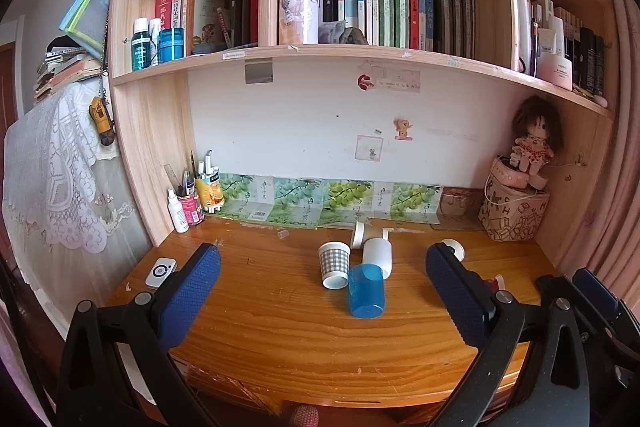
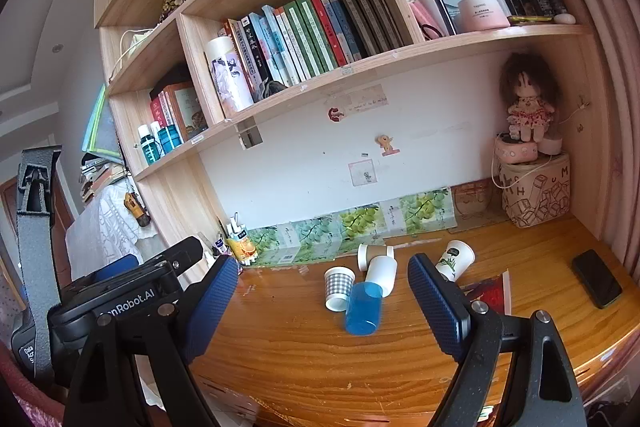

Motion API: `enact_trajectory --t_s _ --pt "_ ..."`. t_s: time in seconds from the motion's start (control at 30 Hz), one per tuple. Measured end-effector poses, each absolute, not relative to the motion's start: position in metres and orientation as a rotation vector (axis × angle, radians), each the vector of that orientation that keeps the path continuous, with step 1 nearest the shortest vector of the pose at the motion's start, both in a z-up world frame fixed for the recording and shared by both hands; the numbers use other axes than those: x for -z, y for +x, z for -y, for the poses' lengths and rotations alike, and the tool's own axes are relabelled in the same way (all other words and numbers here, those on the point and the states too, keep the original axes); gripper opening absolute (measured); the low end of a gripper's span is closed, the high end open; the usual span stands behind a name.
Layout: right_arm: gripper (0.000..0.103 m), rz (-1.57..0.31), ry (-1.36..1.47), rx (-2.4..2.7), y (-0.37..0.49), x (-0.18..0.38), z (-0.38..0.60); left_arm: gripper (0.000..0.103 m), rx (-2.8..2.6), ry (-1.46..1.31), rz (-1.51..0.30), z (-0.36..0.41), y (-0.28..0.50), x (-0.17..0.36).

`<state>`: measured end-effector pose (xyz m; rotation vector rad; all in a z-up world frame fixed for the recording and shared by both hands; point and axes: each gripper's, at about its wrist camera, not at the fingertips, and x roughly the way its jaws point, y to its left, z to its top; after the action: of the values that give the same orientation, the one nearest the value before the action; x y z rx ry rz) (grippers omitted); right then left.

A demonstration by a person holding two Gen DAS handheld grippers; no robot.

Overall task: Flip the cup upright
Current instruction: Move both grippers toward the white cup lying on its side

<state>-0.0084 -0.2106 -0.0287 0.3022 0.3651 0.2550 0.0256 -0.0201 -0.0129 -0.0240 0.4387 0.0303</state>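
- While several cups lie tipped in a cluster at the desk's middle, the blue cup (image 1: pixel 366 291) is the nearest one; it lies ahead of both grippers, roughly centred between each pair of fingers, with bare wood between it and them
- its long axis runs roughly away from the cameras, leaning a little; which end is the mouth I cannot tell for sure
- it is translucent blue plastic, smooth and straight-sided, probably light and apt to roll
- touching it on the left is a checked cup (image 1: pixel 335 264) on its side, white opening toward the cameras; a white cup (image 1: pixel 378 256) touches its far end; a brown-sleeved cup (image 1: pixel 366 233) lies behind those
- a leaf-print cup (image 2: pixel 454 259) lies tipped, apart on the right
- left gripper (image 1: pixel 322 287): jaws spread wide, holding nothing; right gripper (image 2: pixel 322 301): jaws likewise wide, holding nothing
- neither looks clearly nearer; my judgement is that either could go straight forward to take the blue cup across its sides
- the desk (image 1: pixel 280 339) is glossy wood; a phone (image 2: pixel 597 278) lies far right.
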Motion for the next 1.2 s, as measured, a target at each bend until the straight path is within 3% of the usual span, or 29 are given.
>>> enact_trajectory --t_s 0.7,1.2 --pt "0.087 -0.413 0.279 -0.193 0.018 0.036 0.227 0.102 0.07 -0.046 -0.511 0.047 0.064 0.024" --pt "0.087 -0.552 0.219 -0.191 0.095 0.053 0.233 0.102 0.085 -0.096 -0.641 0.061 0.147 0.046"
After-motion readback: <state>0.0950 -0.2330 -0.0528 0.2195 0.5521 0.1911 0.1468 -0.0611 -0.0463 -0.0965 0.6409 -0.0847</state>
